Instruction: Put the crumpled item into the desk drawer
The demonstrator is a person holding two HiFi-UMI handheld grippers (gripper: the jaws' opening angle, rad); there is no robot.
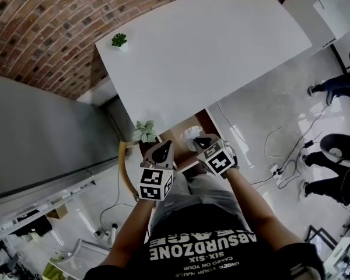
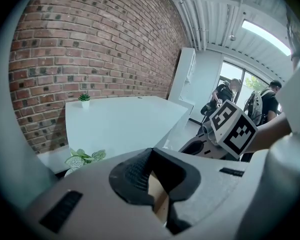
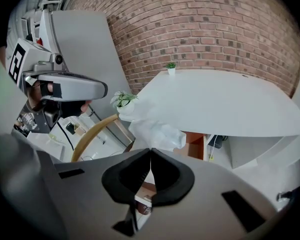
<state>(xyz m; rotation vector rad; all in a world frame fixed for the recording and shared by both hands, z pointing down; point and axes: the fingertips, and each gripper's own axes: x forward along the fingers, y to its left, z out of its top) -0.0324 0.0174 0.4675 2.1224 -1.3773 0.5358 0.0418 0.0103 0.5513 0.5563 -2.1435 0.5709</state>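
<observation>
Pale floor [image 1: 256,115] is being looked down on from a standing position, with both grippers being held close in front of the body. Nearest, the left gripper [image 2: 151,154] is being kept with its tips pressed together and nothing is being carried between them. Just beside it, the right gripper [image 3: 150,153] is likewise being kept closed, and the crumpled item [image 3: 155,129], a white and filmy thing, is being pinched by its lower end at those tips, as far as can be judged. Its length is being carried upward and slightly left from the tips, toward a small plant [image 3: 122,99]. Beyond and to the right of the tips, low under the desk [image 3: 225,101], the wooden drawer unit [image 3: 196,145] is being faced. Whether a drawer is already pulled out cannot be told. The coming move is judged to turn on this: the unit is lying ahead, rightward and lower than the item, so the right gripper is the nearer one. Farthest off, the brick wall [image 3: 200,29] is being seen behind the desk.
</observation>
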